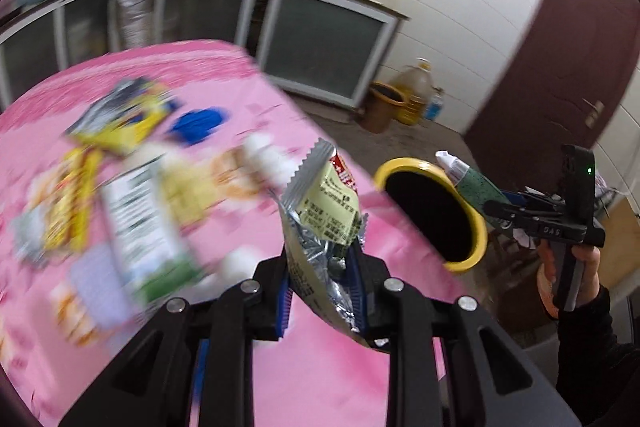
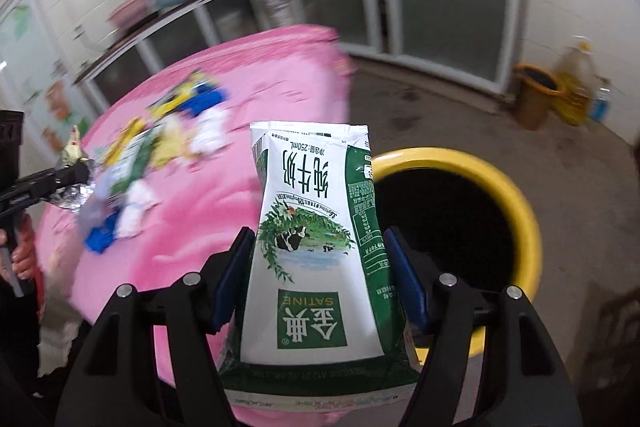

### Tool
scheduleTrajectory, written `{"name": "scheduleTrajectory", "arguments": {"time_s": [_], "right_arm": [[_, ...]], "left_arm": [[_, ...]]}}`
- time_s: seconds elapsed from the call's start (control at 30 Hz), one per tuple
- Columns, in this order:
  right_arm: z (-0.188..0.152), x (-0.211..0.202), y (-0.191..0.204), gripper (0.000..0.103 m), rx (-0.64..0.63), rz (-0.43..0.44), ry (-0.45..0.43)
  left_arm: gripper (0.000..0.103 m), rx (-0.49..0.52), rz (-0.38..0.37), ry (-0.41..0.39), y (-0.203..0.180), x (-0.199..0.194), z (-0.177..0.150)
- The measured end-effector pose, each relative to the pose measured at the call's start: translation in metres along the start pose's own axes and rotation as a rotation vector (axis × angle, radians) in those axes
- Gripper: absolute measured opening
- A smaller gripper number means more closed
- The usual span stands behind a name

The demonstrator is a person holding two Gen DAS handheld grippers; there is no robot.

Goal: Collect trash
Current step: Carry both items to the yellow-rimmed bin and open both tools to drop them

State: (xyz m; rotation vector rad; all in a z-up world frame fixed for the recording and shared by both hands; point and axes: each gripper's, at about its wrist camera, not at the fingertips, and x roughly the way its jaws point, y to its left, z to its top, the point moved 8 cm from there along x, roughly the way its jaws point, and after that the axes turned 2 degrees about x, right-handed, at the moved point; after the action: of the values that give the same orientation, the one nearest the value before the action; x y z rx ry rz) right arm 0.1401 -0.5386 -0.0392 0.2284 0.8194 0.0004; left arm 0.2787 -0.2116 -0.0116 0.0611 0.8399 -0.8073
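Now I have a crinkled foil snack wrapper pinched between the nearly closed jaws of my left gripper, over the pink tablecloth where blurred litter lies to the left. To its right stands the round yellow-rimmed bin. My right gripper clamps wide on a flat, glossy white-and-green milk pouch just beside that bin.

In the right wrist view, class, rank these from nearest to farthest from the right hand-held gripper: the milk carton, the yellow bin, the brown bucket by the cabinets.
1. Milk carton: clamped between the right hand-held gripper pads.
2. Yellow bin: just beyond, to the right, on the floor.
3. Brown bucket: far right, against the cabinets.
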Motion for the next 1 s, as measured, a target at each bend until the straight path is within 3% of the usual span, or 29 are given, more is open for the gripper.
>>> {"name": "scheduleTrajectory", "arguments": {"time_s": [0.17,0.43,0.7,0.77,0.83,0.93,1.0], "right_arm": [[0.001,-0.004,-0.053,0.064,0.082,-0.093,-0.030],[0.001,0.022,-0.102,0.064,0.212,-0.107,-0.010],[-0.002,0.050,-0.125,0.063,0.301,-0.128,0.036],[-0.004,0.053,-0.130,0.062,0.309,-0.138,0.047],[-0.005,0.055,-0.137,0.074,0.337,-0.168,0.054],[-0.007,0.053,-0.151,0.076,0.365,-0.201,0.052],[-0.009,0.047,-0.155,0.076,0.364,-0.222,0.044]], "left_arm": [[0.022,0.080,-0.077,0.028,-0.063,0.058,0.033],[0.023,0.166,-0.164,0.127,-0.144,0.148,0.046],[0.023,0.136,-0.178,0.191,-0.155,0.203,0.044],[0.038,0.125,-0.169,0.192,-0.154,0.206,0.044],[0.075,0.097,-0.163,0.177,-0.150,0.205,0.048],[0.090,0.075,-0.164,0.134,-0.147,0.193,0.052],[0.095,0.094,-0.151,0.097,-0.145,0.182,0.054]]}}
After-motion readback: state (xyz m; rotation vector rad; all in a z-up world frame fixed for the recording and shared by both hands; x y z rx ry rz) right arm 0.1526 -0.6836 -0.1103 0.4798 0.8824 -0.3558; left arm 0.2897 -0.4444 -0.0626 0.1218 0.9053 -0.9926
